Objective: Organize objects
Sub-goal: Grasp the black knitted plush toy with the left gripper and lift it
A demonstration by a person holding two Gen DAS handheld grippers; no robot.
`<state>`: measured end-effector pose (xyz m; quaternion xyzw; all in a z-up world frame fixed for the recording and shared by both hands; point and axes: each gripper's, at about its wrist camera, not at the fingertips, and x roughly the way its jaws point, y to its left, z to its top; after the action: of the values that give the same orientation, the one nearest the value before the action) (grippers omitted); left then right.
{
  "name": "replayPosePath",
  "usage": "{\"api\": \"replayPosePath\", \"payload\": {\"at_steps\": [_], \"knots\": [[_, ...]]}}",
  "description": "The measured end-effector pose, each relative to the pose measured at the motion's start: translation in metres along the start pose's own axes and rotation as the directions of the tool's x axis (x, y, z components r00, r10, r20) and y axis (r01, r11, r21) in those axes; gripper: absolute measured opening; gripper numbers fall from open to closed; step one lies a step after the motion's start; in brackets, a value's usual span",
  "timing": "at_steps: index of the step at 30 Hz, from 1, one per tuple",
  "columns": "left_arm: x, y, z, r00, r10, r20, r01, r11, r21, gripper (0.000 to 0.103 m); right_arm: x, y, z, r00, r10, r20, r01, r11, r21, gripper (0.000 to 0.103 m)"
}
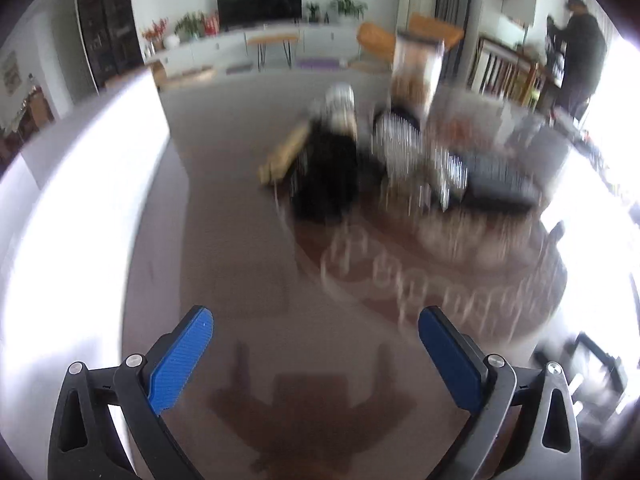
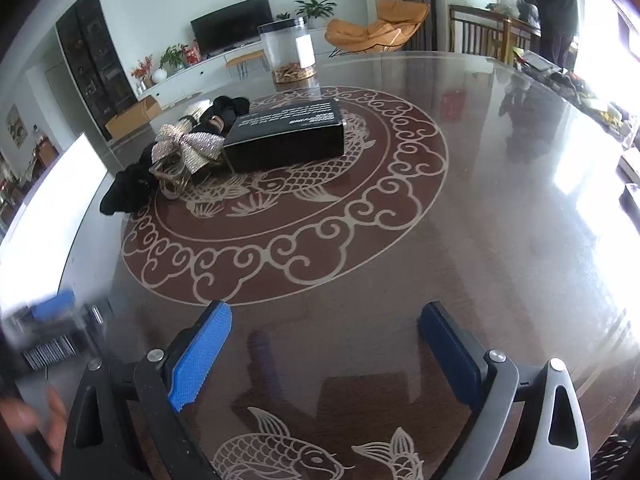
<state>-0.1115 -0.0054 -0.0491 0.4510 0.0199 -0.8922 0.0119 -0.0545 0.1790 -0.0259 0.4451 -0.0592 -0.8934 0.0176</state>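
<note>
**Both tongs empty, the pile not yet touched**

I have both tongs spread wide with nothing between them. The left gripper (image 1: 316,334) hangs over bare tabletop, its view smeared by blur. The right gripper (image 2: 326,330) hovers above the near part of the round table (image 2: 500,208), over the fish inlay.

The things I am to organize sit together on the far left of the table, well apart from either gripper. A black box (image 2: 288,136) lies flat on the patterned medallion. Touching its left end is a sparkly silver bow (image 2: 188,146), with a gold-coloured clip (image 2: 172,178) just in front and black fabric pieces (image 2: 128,190) spilling toward the table's left edge. A clear jar (image 2: 287,52) with a dark lid stands farther back, a little apart from the box.

As I judge it, nothing has been sorted yet: the small items lie jumbled and every piece remains to be picked up. A person (image 2: 556,4) stands in the far right background.
</note>
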Motion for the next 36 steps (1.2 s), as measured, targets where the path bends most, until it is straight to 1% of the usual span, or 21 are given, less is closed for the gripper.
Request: {"api": "replayPosePath", "payload": {"at_steps": [2,4,5,9,11,12,13,14,15,18,23,25,26,27,28,29,30,31,32,34,36], "knots": [[-0.003,0.003,0.025,0.999,-0.037,-0.001,0.037,0.999,-0.020,0.103,0.001,0.003,0.000,1.000,-0.007,-0.003,0.007,1.000,-0.015,0.096],[0.006,0.005,0.051,0.994,-0.094,-0.050,0.092,0.995,-0.029,0.103,0.001,0.004,-0.001,1.000,-0.011,-0.004,0.011,1.000,-0.022,0.097],[0.012,0.005,0.061,0.993,-0.098,-0.061,0.097,0.995,-0.023,0.103,0.002,0.005,-0.001,1.000,-0.012,-0.005,0.012,1.000,-0.024,0.097],[0.045,0.002,0.084,0.993,-0.044,-0.109,0.048,0.998,0.031,0.103,0.002,0.005,-0.001,1.000,-0.015,-0.005,0.015,0.999,-0.029,0.097],[0.066,0.002,0.085,0.988,-0.028,-0.149,0.036,0.998,0.057,0.103,0.002,0.006,-0.002,1.000,-0.017,-0.005,0.017,0.999,-0.034,0.097],[0.072,0.003,0.087,0.988,-0.027,-0.154,0.036,0.998,0.059,0.103,0.002,0.007,-0.002,1.000,-0.019,-0.006,0.019,0.999,-0.036,0.098],[0.073,0.003,0.085,0.989,-0.037,-0.143,0.045,0.997,0.054,0.098,0.002,0.007,-0.001,1.000,-0.020,-0.006,0.019,0.999,-0.038,0.098],[0.074,0.004,0.083,0.990,-0.042,-0.134,0.050,0.997,0.054,0.056,0.003,0.007,-0.001,1.000,-0.020,-0.007,0.019,0.999,-0.038,0.098],[0.077,0.004,0.080,0.987,-0.034,-0.157,0.044,0.997,0.061,0.031,0.003,0.007,-0.001,1.000,-0.019,-0.007,0.019,0.999,-0.039,0.098],[0.066,0.001,0.060,0.992,-0.030,-0.120,0.038,0.997,0.068,0.031,0.003,0.007,-0.001,1.000,-0.014,-0.006,0.014,0.999,-0.037,0.099],[0.027,0.002,0.002,0.993,-0.066,-0.102,0.067,0.998,0.008,0.032,0.004,0.007,0.000,1.000,-0.007,-0.007,0.007,0.999,-0.035,0.100],[0.011,0.002,-0.022,0.993,-0.061,-0.097,0.062,0.998,0.009,0.036,0.004,0.008,0.000,1.000,-0.010,-0.009,0.010,0.999,-0.038,0.101],[0.006,0.003,-0.031,0.993,-0.059,-0.099,0.061,0.998,0.012,0.042,0.004,0.008,0.000,1.000,-0.011,-0.009,0.010,0.999,-0.039,0.101],[0.000,0.001,-0.040,0.995,-0.047,-0.092,0.050,0.998,0.031,0.058,0.005,0.008,0.000,1.000,-0.012,-0.010,0.011,0.999,-0.041,0.101],[0.000,-0.001,-0.045,0.994,-0.034,-0.101,0.039,0.998,0.046,0.069,0.005,0.008,0.000,1.000,-0.013,-0.011,0.013,0.999,-0.042,0.101],[0.002,-0.002,-0.047,0.994,-0.022,-0.106,0.029,0.998,0.063,0.089,0.005,0.009,0.000,1.000,-0.014,-0.011,0.014,0.999,-0.043,0.101],[0.004,-0.002,-0.048,0.995,-0.008,-0.101,0.016,0.997,0.081,0.092,0.005,0.009,0.000,1.000,-0.015,-0.012,0.014,0.999,-0.044,0.101],[0.003,-0.002,-0.049,0.996,0.012,-0.090,-0.003,0.995,0.097,0.094,0.005,0.009,0.000,1.000,-0.015,-0.012,0.015,0.999,-0.046,0.101],[0.005,0.000,-0.049,0.997,0.013,-0.081,-0.005,0.995,0.095,0.094,0.005,0.009,0.000,1.000,-0.016,-0.013,0.016,0.999,-0.048,0.102],[0.010,0.009,-0.044,0.997,0.003,-0.077,0.002,0.998,0.059,0.096,0.005,0.010,-0.001,1.000,-0.018,-0.014,0.017,0.999,-0.052,0.102],[0.016,0.012,-0.039,0.997,0.015,-0.071,-0.013,0.999,0.033,0.101,0.005,0.011,-0.001,1.000,-0.019,-0.014,0.018,0.998,-0.054,0.102]]}}
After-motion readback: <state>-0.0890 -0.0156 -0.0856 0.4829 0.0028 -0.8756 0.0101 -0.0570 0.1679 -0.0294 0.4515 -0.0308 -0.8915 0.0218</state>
